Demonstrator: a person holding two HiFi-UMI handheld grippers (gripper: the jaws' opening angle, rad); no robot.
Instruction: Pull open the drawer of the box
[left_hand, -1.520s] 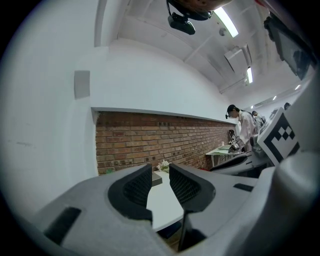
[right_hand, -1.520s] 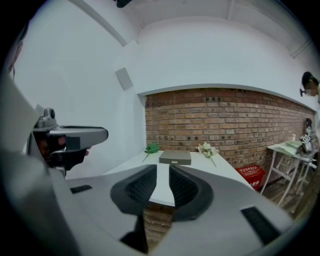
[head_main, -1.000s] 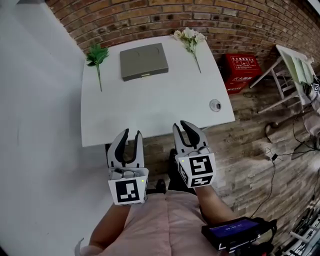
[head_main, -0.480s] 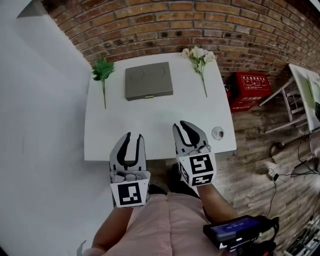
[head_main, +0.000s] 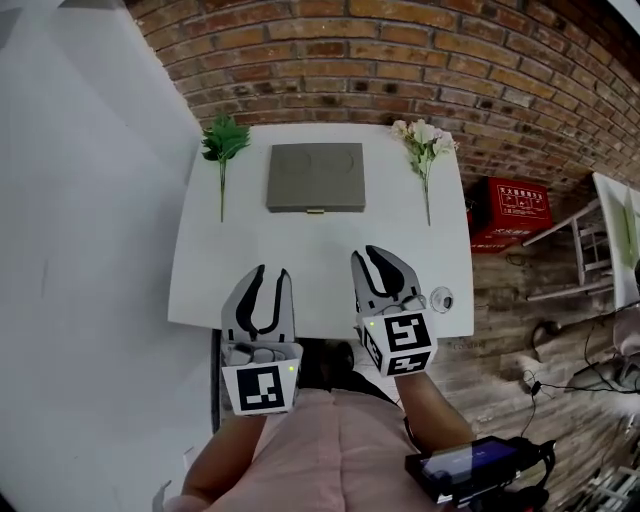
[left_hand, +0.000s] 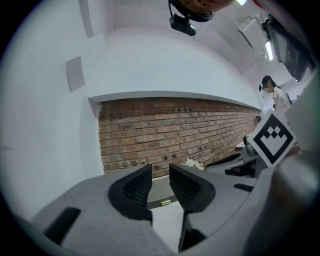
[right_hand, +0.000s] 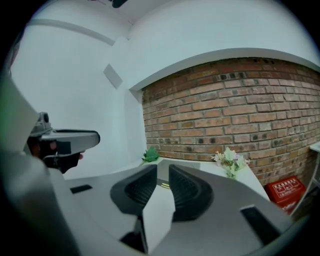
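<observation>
A flat grey box (head_main: 316, 177) lies at the far middle of the white table (head_main: 320, 250), with a small brass drawer handle (head_main: 315, 211) on its near side. The drawer looks closed. My left gripper (head_main: 270, 272) hovers over the table's near edge, open and empty. My right gripper (head_main: 378, 262) hangs beside it, also open with nothing between its fingers. Both are well short of the box. In the left gripper view the box (left_hand: 161, 194) shows beyond the left gripper (left_hand: 161, 182). The right gripper (right_hand: 162, 182) view shows the box (right_hand: 164, 175) in the gap too.
A green leafy sprig (head_main: 223, 145) lies left of the box and a white flower stem (head_main: 425, 150) right of it. A small round object (head_main: 441, 299) sits near the table's right front corner. A brick wall runs behind; a red crate (head_main: 510, 212) stands on the floor.
The view has shifted so the table and box sit lower and nearer the frame's middle. Both grippers now reach over the table's near edge. Their jaws have not changed.
</observation>
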